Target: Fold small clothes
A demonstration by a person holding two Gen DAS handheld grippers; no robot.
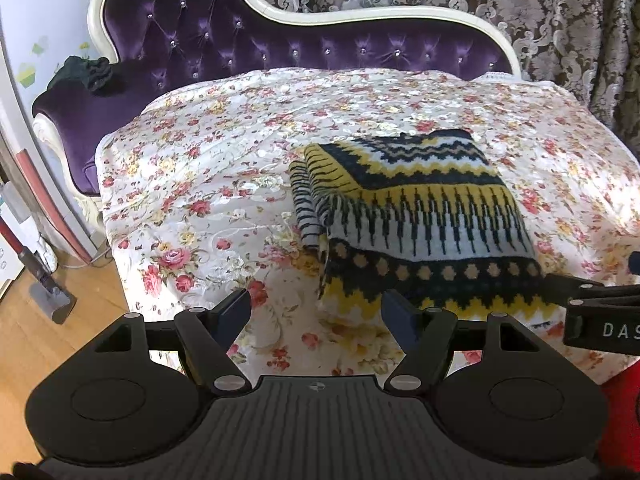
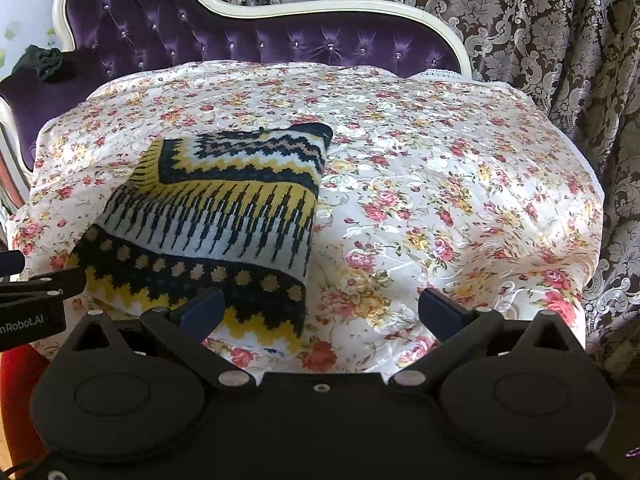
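Sweater (image 1: 416, 216) navy-yellow-white zigzag; bedspread (image 1: 224, 184) floral; headboard (image 1: 224, 40) purple.

- A small knitted sweater (image 1: 416, 216) (image 2: 216, 216) in navy, yellow, white and tan, patterned with zigzag bands, vertical dashes and a row of dots, lies folded into a compact rectangle.
- It rests flat, its long side running from near to far.
- A striped folded layer shows along its left edge.
- The near hem carries a yellow zigzag band.

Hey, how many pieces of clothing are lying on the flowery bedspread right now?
1: a folded patterned sweater on the floral bedspread, ahead of both open grippers. Anything beneath it is hidden.
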